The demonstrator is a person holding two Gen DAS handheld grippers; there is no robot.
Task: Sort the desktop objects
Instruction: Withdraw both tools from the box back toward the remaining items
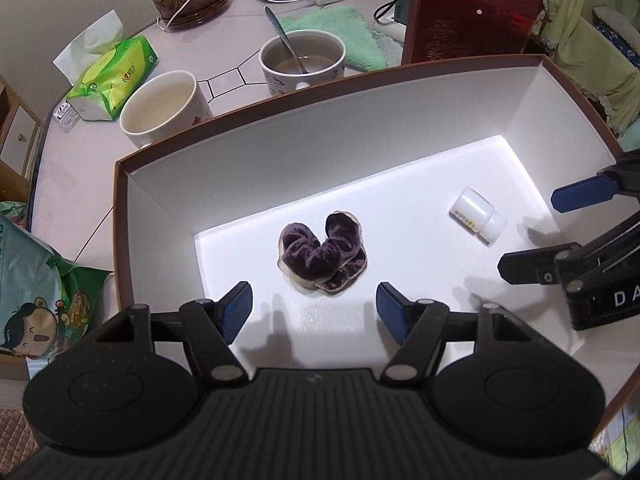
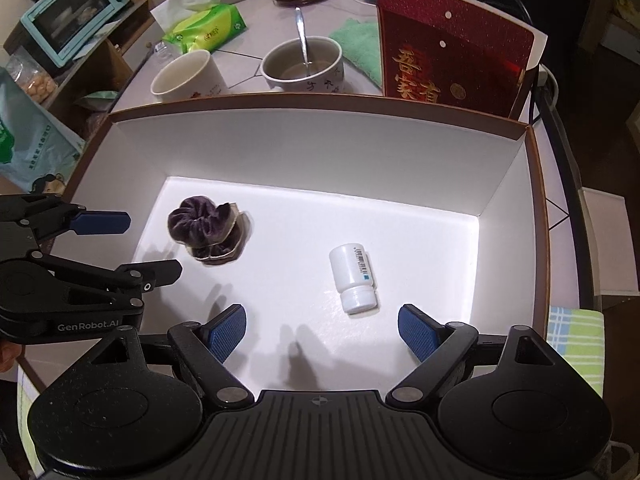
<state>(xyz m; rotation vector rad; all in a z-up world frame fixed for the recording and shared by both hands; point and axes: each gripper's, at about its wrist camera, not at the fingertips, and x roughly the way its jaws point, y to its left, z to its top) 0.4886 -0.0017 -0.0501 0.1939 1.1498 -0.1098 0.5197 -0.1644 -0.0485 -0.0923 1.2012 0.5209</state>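
A purple velvet scrunchie (image 1: 322, 258) (image 2: 206, 230) lies on the floor of a white box with a brown rim (image 1: 256, 108) (image 2: 320, 100). A small white pill bottle (image 1: 478, 216) (image 2: 356, 278) lies on its side to the right of it. My left gripper (image 1: 314, 314) hangs open just in front of the scrunchie, nothing between its fingers. My right gripper (image 2: 322, 332) is open too, close in front of the bottle's cap. Each gripper shows at the edge of the other's view: the right gripper (image 1: 536, 232), the left gripper (image 2: 150, 246).
Behind the box stand two mugs (image 1: 164, 108) (image 1: 302, 62), one with a spoon, a green tissue pack (image 1: 114, 76), a green cloth (image 1: 340, 34), a red booklet (image 2: 452, 56), a jar and a charger. A printed bag (image 1: 36, 300) lies left of the box.
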